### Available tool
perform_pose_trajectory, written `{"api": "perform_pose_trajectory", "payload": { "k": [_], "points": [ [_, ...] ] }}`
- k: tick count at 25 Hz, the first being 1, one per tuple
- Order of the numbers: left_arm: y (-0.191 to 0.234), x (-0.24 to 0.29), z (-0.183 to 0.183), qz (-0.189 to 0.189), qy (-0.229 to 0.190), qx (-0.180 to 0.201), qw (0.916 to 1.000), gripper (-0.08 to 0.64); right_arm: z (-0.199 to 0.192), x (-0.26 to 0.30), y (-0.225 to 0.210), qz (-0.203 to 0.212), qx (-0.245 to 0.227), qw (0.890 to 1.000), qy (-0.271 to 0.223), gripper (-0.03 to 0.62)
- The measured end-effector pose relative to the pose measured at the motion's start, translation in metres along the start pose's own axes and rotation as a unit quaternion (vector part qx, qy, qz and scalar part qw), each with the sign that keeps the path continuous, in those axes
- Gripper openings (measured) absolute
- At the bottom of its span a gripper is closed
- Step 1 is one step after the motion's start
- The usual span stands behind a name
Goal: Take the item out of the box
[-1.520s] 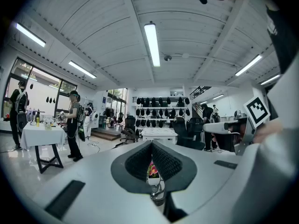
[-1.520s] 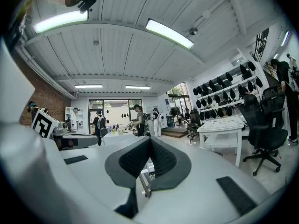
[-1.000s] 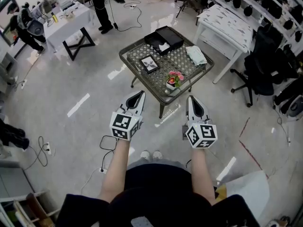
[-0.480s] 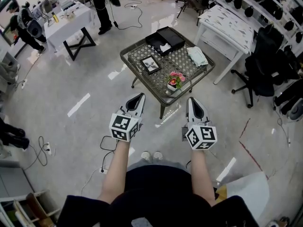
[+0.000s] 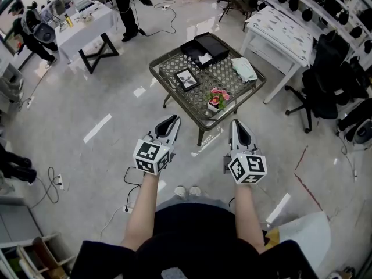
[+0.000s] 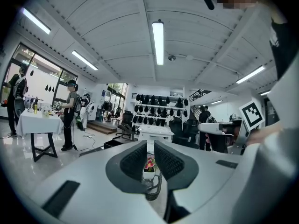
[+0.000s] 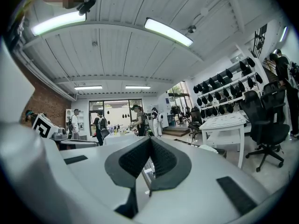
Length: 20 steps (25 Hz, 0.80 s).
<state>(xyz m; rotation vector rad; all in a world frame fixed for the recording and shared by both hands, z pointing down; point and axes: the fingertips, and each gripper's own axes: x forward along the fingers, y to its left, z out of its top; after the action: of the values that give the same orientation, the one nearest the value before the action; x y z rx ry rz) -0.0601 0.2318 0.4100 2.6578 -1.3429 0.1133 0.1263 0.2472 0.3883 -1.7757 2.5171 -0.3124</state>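
1. The black box (image 5: 202,48) is seen open on the counter (image 5: 224,77), in the upper centre of the head view, and a white item (image 5: 203,58) lies inside it.
2. A picture frame (image 5: 186,78), a flower pot (image 5: 216,99) and a cloth (image 5: 243,68) are also placed on the counter.
3. The left gripper (image 5: 167,122) and the right gripper (image 5: 239,127) are held over the floor, below the counter in the frame.
4. The left fingers (image 6: 135,160) are opening to a narrow gap, with nothing gripped.
5. The right fingers (image 7: 163,160) are closed together, empty.
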Motion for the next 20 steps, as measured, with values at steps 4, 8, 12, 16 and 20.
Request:
{"api": "perform_pose_trajectory", "payload": {
  "k": [4,8,12,16,20],
  "points": [
    [0.007,-0.003,0.0,0.003,-0.003,-0.004,1.0,0.109,0.001,0.003,0.003,-0.001,-0.001,1.0,0.0,0.003],
    [0.013,-0.007,0.003,0.004,-0.013,-0.008,0.9999,0.172,0.0,0.005,0.007,-0.003,-0.001,1.0,0.0,0.003],
    [0.024,-0.009,0.004,0.005,-0.018,-0.009,0.9998,0.212,0.001,0.014,0.012,-0.002,-0.001,1.0,-0.002,0.003],
    [0.037,-0.011,0.005,0.007,-0.02,-0.008,0.9997,0.221,0.001,0.026,0.02,-0.001,-0.004,1.0,-0.005,0.003],
    [0.052,-0.018,0.005,0.008,-0.02,-0.006,0.9998,0.224,0.002,0.034,0.031,-0.004,-0.007,1.0,-0.01,0.003]
  ]
}}
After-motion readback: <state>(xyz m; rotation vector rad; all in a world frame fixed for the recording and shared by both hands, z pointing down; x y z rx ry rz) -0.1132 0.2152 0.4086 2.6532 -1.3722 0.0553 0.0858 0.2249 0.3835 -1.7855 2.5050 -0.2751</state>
